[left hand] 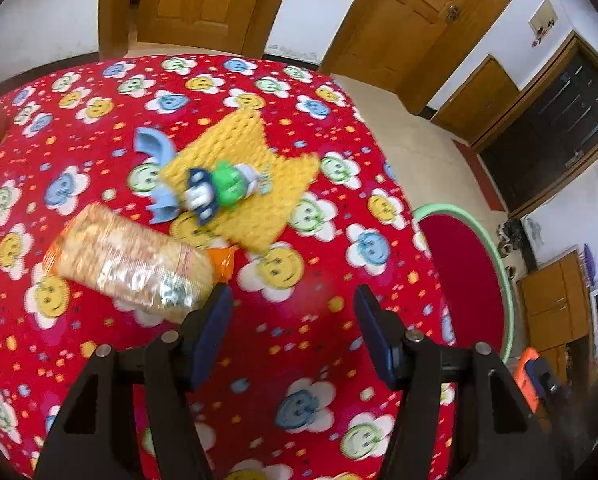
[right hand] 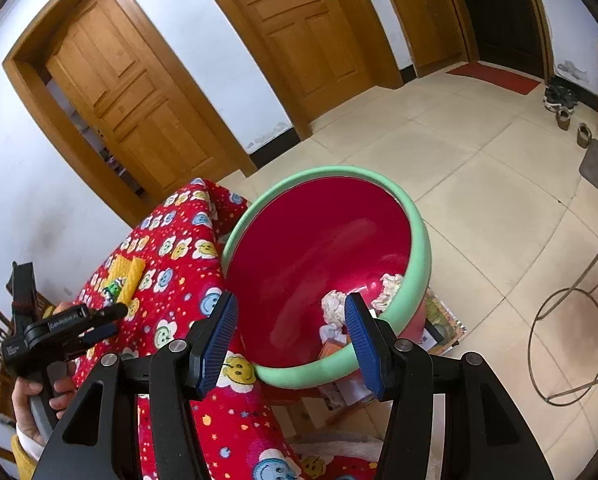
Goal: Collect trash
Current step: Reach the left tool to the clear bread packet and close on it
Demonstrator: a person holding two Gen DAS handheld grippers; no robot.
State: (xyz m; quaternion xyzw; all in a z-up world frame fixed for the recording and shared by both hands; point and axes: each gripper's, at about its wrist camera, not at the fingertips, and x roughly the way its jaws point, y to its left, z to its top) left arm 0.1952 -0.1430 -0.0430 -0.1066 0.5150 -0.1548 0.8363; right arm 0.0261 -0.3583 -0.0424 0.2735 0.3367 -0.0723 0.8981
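A clear packet of biscuits point(left hand: 131, 266) lies on the red flowered tablecloth point(left hand: 299, 340), just ahead and left of my open, empty left gripper point(left hand: 293, 308). Beyond it a yellow knitted mat point(left hand: 251, 176) carries a small green and blue toy point(left hand: 219, 190). My right gripper point(right hand: 291, 316) is open and empty above the red basin with a green rim point(right hand: 419, 248), which stands on the floor beside the table. Crumpled white paper point(right hand: 335, 304) and other scraps lie in the basin. The left gripper also shows in the right wrist view point(right hand: 103, 320), over the table.
The red basin point(left hand: 467, 276) sits past the table's right edge in the left wrist view. Wooden doors point(right hand: 299, 32) line the far wall. A wire stand point(right hand: 571, 340) is on the tiled floor at right. Shoes point(right hand: 563, 108) lie near the dark doorway.
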